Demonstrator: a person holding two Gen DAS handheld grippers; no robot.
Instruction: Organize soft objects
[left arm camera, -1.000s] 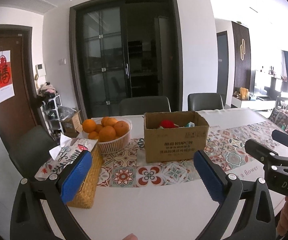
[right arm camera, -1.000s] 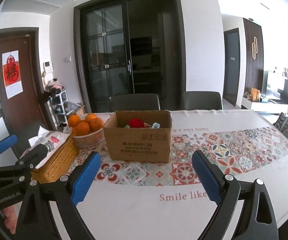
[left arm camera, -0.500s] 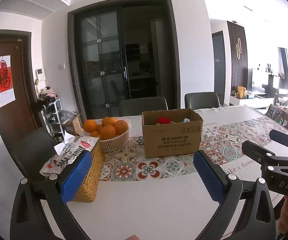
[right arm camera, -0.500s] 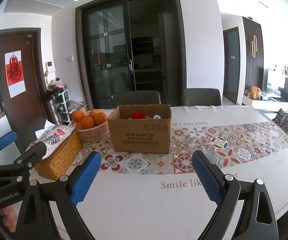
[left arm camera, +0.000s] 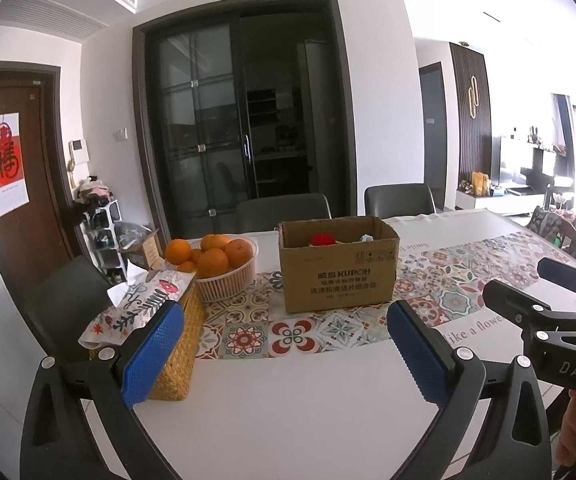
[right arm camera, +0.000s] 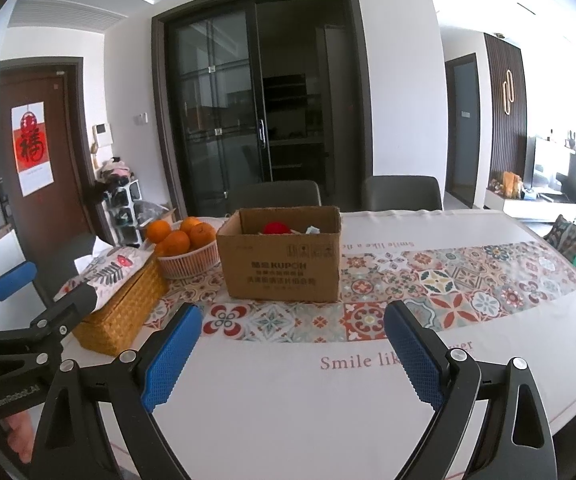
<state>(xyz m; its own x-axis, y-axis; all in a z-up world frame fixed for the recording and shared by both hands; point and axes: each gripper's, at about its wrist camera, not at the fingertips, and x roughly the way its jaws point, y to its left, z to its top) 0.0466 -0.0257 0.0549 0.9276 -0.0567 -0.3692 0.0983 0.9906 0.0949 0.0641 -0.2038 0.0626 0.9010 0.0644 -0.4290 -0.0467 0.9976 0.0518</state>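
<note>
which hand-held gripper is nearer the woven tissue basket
Left. The left hand-held gripper has one finger right beside the woven tissue basket, at the table's left end. The right hand-held gripper sits farther right, facing the cardboard box.

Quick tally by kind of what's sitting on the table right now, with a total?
Cardboard box: 1
Basket of oranges: 1
Wicker tissue box: 1
Oranges in view: 6, maybe more hidden
Total: 3 containers and 6 oranges, so 9. A red soft thing and other bits show in the box, too hidden to count.
</note>
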